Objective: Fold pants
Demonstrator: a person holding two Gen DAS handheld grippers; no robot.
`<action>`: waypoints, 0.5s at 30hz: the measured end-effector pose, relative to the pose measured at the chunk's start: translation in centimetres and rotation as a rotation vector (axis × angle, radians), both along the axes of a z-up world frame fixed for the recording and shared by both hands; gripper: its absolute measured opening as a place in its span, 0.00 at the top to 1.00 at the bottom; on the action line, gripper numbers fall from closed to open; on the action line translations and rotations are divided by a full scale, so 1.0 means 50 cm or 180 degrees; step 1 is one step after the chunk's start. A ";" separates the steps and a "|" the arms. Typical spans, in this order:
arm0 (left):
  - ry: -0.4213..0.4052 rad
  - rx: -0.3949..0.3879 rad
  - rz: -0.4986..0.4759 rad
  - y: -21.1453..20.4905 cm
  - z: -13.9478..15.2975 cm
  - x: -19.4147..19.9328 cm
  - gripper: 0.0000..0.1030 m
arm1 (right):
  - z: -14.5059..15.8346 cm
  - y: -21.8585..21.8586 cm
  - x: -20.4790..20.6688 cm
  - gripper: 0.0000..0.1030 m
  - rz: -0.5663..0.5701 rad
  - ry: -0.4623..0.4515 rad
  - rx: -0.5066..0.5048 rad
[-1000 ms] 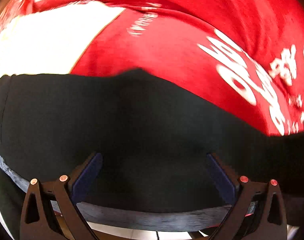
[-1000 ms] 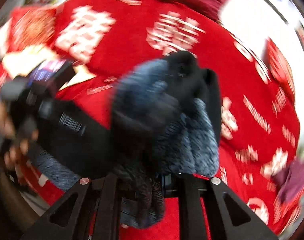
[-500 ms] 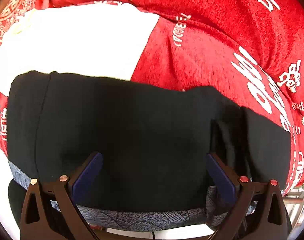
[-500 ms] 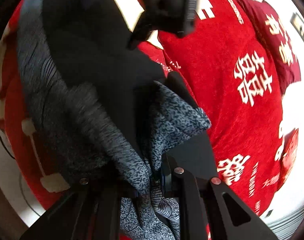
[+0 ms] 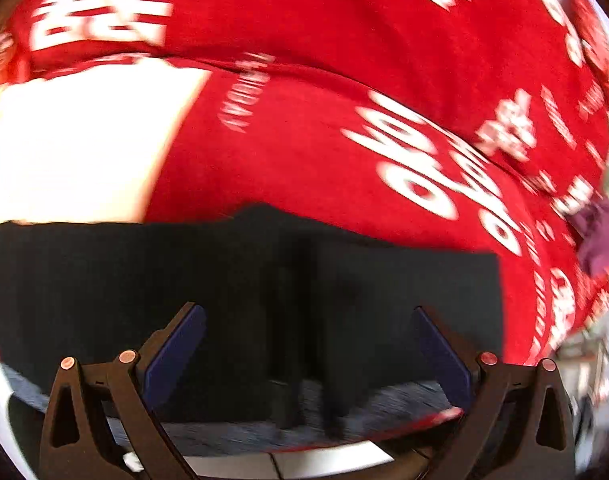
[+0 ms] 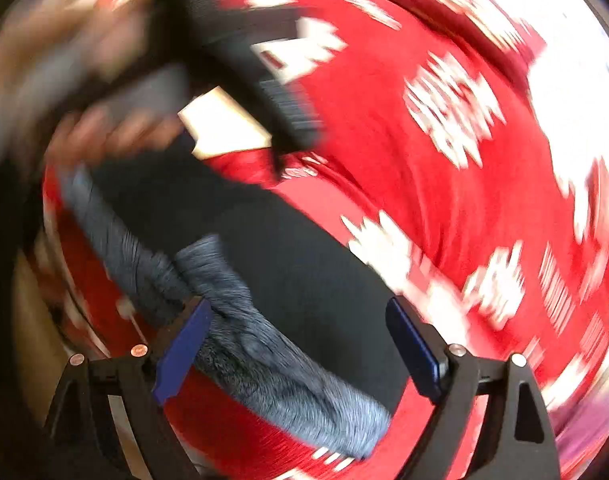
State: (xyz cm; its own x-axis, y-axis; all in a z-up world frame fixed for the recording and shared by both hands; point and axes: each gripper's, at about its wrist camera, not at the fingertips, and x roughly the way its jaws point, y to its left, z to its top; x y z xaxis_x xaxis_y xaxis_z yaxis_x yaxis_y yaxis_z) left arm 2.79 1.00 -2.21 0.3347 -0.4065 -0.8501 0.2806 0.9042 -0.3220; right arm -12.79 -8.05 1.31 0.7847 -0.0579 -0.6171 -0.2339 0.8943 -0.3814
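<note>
Red cloth (image 5: 312, 128) printed with white characters is spread over the surface. Black pants (image 5: 240, 280) are laid folded at its near edge. The right gripper (image 6: 300, 344), just opened, and left gripper (image 5: 308, 344) are held with jaws wide, gripping nothing.

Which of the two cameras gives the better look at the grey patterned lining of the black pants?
The right wrist view: the lining runs as a long grey band along the near edge of the pants, though motion blurs it. The left wrist view shows only a thin blurred grey strip below the black cloth.
</note>
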 end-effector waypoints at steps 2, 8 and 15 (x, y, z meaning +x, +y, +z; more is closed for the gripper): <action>0.0026 -0.0026 -0.0202 -0.038 -0.013 -0.020 0.00 | 0.004 -0.084 0.014 0.12 -0.0133 0.0256 0.0865; 0.0435 0.0705 0.0013 -0.020 -0.128 -0.016 0.00 | -0.155 -0.167 0.031 0.12 -0.0446 0.1613 0.2052; 0.0194 0.0815 0.0114 0.018 -0.085 -0.033 0.00 | -0.029 -0.181 0.027 0.11 -0.0259 0.0793 0.1996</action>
State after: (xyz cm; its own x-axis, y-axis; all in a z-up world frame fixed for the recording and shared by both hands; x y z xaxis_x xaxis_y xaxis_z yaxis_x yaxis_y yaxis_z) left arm 1.16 1.92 -6.46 0.2899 -0.1644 -0.9428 0.2340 0.9674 -0.0968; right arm -11.46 -17.08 -0.16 0.6231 0.3169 -0.7150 -0.1702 0.9473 0.2715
